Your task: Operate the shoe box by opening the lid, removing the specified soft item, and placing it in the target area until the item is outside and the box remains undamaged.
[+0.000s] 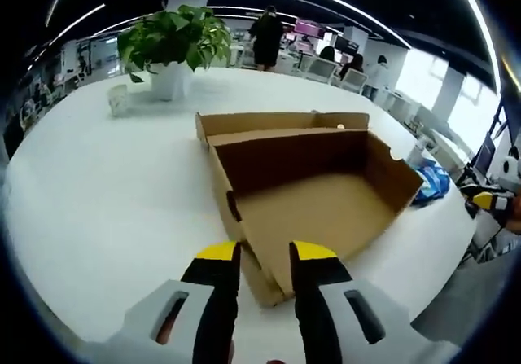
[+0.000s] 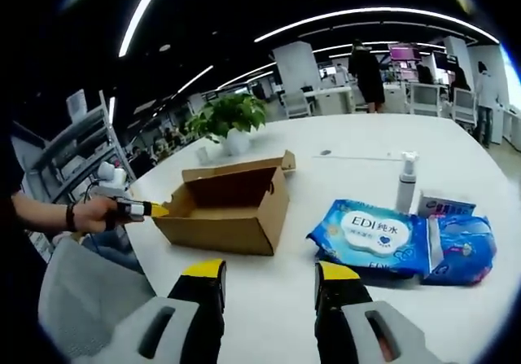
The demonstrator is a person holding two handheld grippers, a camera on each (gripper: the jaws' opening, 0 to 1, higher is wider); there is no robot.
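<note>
Box (image 1: 313, 189): brown cardboard shoe box on the white tabletop (image 1: 106, 193), lid folded back on the far side, inside bare in the left gripper view; also seen side-on in the right gripper view (image 2: 232, 205).
Soft item: blue wipes pack (image 2: 374, 235) marked EDI, lying flat on the tabletop outside the box, to the box's right in the right gripper view; a blue edge of it shows past the box's far right corner in the left gripper view (image 1: 431, 181).
Second pack (image 2: 464, 246): blue, touching the wipes pack on the side away from the box.
Spray bottle (image 2: 406, 181): upright, white, behind the wipes pack, apart from the box.
Small carton (image 2: 444, 205): white and blue, just beside the bottle.
Plant (image 1: 172, 42): green, in a white pot, on the tabletop beyond the box.
Left hand-held gripper (image 1: 265, 258): jaws apart, holding nothing, tips over the box's near corner; in the right gripper view it is held by a hand at the box's left end (image 2: 138, 210).
Right hand-held gripper (image 2: 269, 276): jaws wide, holding nothing, above bare tabletop nearer than the box and the wipes pack.
</note>
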